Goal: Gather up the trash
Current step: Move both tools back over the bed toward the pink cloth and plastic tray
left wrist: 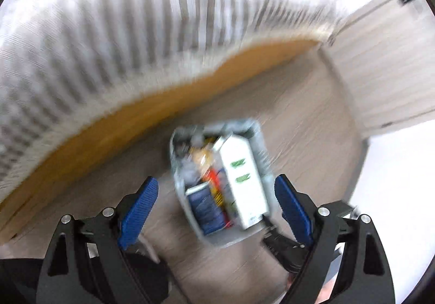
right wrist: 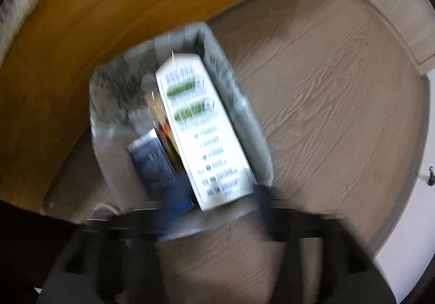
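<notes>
A small grey bin (left wrist: 174,151) lined with a clear bag stands on the floor. Inside it a white carton with green marks (left wrist: 244,184) leans along one side. A dark blue box (left wrist: 205,208) and an orange-red wrapper (left wrist: 210,168) lie beside the carton. My left gripper (left wrist: 216,208) hovers above the bin, open, its blue pads (left wrist: 138,206) wide apart and holding nothing. The right wrist view is blurred. It looks down into the same bin (right wrist: 95,113), carton (right wrist: 201,135) and blue box (right wrist: 157,165). My right gripper (right wrist: 212,203) is over the bin's near rim, with smeared fingers apart and nothing gripped.
An orange wooden bed frame (left wrist: 136,119) with striped bedding (left wrist: 108,32) runs just behind the bin. Grey wood-look floor (left wrist: 299,113) spreads to the right, up to a pale panelled cabinet (left wrist: 380,73). In the right wrist view the bed frame (right wrist: 108,5) fills the upper left.
</notes>
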Motion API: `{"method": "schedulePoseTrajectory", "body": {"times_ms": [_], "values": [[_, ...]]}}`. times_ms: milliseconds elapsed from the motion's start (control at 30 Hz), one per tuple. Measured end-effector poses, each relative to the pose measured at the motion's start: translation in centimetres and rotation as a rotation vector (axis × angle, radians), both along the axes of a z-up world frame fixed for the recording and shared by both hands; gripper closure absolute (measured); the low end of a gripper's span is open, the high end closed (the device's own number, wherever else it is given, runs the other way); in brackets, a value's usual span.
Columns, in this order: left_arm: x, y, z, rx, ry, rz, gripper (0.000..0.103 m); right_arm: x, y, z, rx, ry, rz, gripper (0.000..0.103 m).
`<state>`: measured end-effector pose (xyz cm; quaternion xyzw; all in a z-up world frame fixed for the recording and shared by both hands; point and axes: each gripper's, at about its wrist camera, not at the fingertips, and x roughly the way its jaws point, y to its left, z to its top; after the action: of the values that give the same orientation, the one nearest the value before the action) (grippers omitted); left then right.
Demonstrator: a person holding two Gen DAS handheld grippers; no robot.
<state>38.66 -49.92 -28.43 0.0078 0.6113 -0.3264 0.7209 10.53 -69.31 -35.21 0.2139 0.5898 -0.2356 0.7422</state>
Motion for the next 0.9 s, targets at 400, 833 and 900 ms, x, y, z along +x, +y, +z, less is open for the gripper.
{"method": "schedulePoseTrajectory", "body": {"times_ms": [400,833,900], "values": [[6.4,18.9,14.5,-0.171,-0.310,0.251,0.011,9.1,3.4,17.2,-0.248,-0.315,0.116,0.037],[22.2,32.3,13.2,0.255,-0.600,0.208,0.062,18.8,15.3,23.9,-0.301,-0.437,0.410,0.033],[26.0,33.0,11.1,0.310,-0.550,0.235,0.062,19.3,16.5,24.2,-0.293,-0.438,0.453,0.033]]}}
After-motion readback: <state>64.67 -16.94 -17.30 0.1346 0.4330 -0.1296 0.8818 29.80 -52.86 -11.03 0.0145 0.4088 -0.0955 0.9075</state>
